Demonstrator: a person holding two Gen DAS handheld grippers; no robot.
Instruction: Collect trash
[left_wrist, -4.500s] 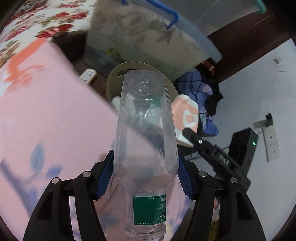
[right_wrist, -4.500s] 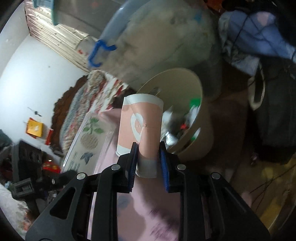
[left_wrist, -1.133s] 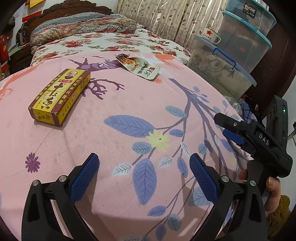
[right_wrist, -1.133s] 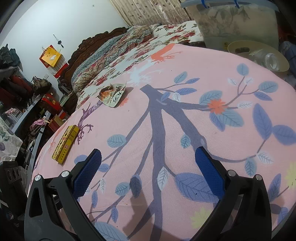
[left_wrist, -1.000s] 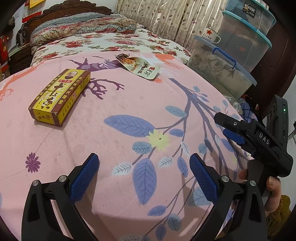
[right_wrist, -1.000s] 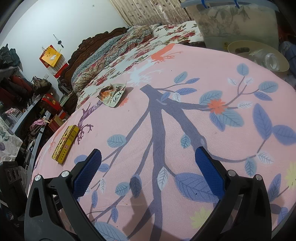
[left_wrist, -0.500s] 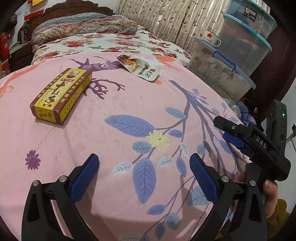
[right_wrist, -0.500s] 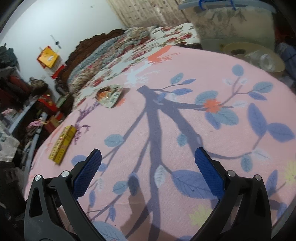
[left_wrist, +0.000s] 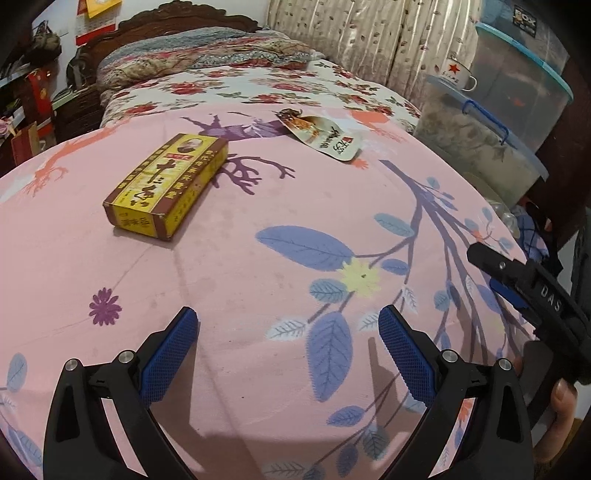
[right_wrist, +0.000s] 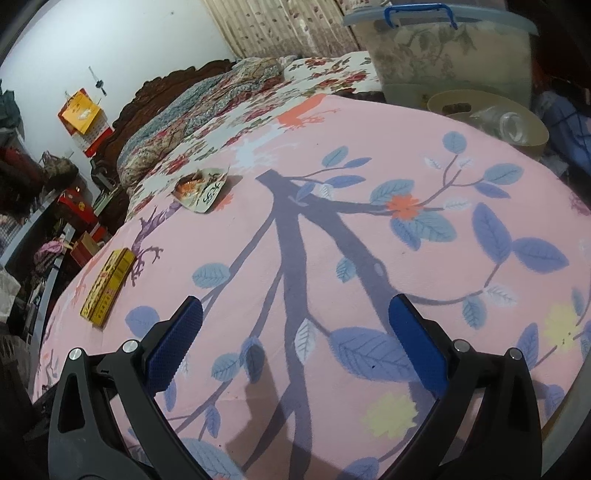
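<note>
Both grippers are over the pink blanket (left_wrist: 258, 229) with the leaf print, nothing in either one. Left gripper (left_wrist: 288, 345) has its blue fingers (left_wrist: 168, 356) spread wide, empty. Right gripper (right_wrist: 293, 341) same deal, wide apart and holding nothing; from the left wrist view it sits out at about 3 o'clock, with a hand (left_wrist: 563, 402) wrapped on its handle.

Next out, the yellow box (left_wrist: 166, 184) lies flat on the blanket at roughly 11 o'clock from the left gripper. Further back, around 12 to 1 o'clock, is the snack wrapper (left_wrist: 321, 136), also flat, well apart from the box.

From the right wrist view the beige bin (right_wrist: 487, 114) is off the bed's edge at about 1 o'clock, with a clear plastic bottle (right_wrist: 511, 127) lying in it. Behind that is a storage tub (right_wrist: 450, 55) with a blue handle.
</note>
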